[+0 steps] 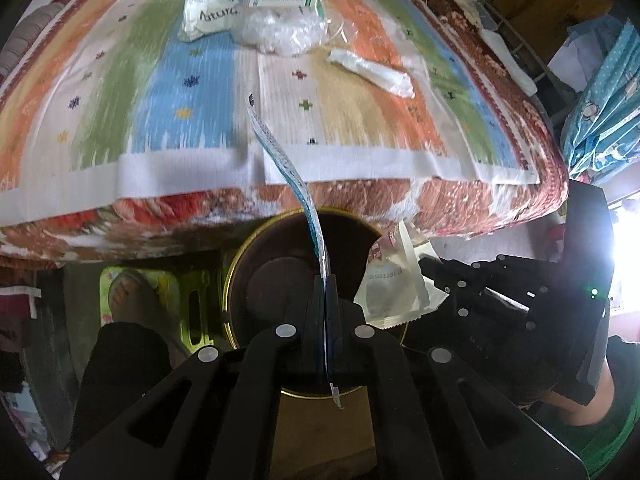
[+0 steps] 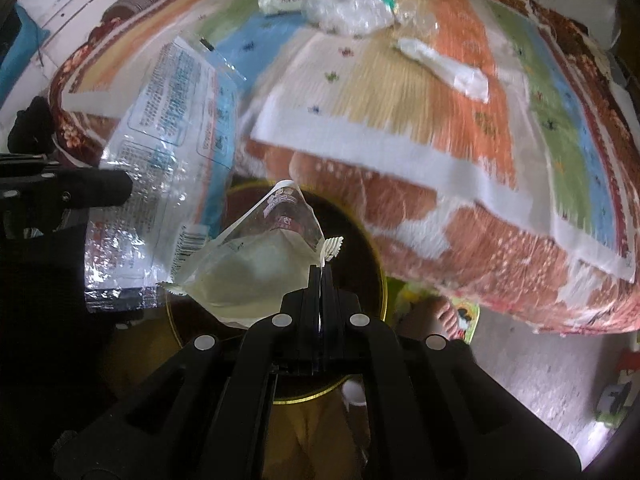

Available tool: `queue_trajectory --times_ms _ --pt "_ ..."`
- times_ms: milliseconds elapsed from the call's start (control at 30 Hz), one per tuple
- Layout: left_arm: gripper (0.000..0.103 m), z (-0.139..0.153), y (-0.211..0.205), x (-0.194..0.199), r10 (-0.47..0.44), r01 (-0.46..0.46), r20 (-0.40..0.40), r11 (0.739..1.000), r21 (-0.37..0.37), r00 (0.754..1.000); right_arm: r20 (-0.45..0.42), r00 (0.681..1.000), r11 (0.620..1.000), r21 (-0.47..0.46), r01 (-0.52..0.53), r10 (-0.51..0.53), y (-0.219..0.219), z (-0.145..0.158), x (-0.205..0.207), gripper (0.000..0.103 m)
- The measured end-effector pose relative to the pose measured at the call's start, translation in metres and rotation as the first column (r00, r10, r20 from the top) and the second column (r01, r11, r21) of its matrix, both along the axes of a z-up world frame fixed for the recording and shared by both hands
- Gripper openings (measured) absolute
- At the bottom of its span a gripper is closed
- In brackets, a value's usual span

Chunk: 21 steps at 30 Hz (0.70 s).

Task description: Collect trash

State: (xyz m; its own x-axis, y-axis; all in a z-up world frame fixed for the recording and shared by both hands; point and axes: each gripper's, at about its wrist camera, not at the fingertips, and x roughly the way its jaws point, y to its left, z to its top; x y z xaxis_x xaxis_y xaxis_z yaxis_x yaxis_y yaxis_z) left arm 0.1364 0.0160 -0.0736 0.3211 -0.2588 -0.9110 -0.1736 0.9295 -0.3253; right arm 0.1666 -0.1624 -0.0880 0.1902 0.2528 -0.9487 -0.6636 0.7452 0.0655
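My left gripper (image 1: 325,280) is shut on a blue-and-clear plastic wrapper (image 1: 280,156), seen edge-on, held above a dark round bin with a gold rim (image 1: 232,280). The same wrapper shows flat in the right wrist view (image 2: 168,152). My right gripper (image 2: 322,270) is shut on a pale clear pouch (image 2: 256,272) over the same bin (image 2: 360,232); the pouch also shows in the left wrist view (image 1: 396,284). On the striped bed cover (image 1: 120,80) lie a crumpled white packet (image 1: 208,10), a clear plastic bag (image 1: 280,30), a green-white box (image 1: 286,0) and a rolled white wrapper (image 1: 372,72).
The bed edge with its red floral blanket (image 1: 480,200) overhangs the bin. A person's bare foot on a green slipper (image 1: 128,292) is left of the bin. A blue patterned cloth (image 1: 600,112) hangs at the right. Grey floor (image 2: 540,360) lies beside the bed.
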Motion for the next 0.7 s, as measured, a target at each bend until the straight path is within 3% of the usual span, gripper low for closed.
queue_trajectory --times_ms 567,700 --pt "0.000 -0.036 -0.025 0.000 -0.054 0.059 -0.118 0.997 0.042 0.992 -0.081 0.997 0.990 -0.139 -0.022 0.010 0.003 -0.044 -0.003 0.000" --pt "0.000 -0.044 -0.031 -0.001 -0.070 0.075 -0.151 0.997 0.022 0.986 -0.095 0.995 0.986 -0.161 -0.030 0.015 0.004 -0.051 -0.004 0.000"
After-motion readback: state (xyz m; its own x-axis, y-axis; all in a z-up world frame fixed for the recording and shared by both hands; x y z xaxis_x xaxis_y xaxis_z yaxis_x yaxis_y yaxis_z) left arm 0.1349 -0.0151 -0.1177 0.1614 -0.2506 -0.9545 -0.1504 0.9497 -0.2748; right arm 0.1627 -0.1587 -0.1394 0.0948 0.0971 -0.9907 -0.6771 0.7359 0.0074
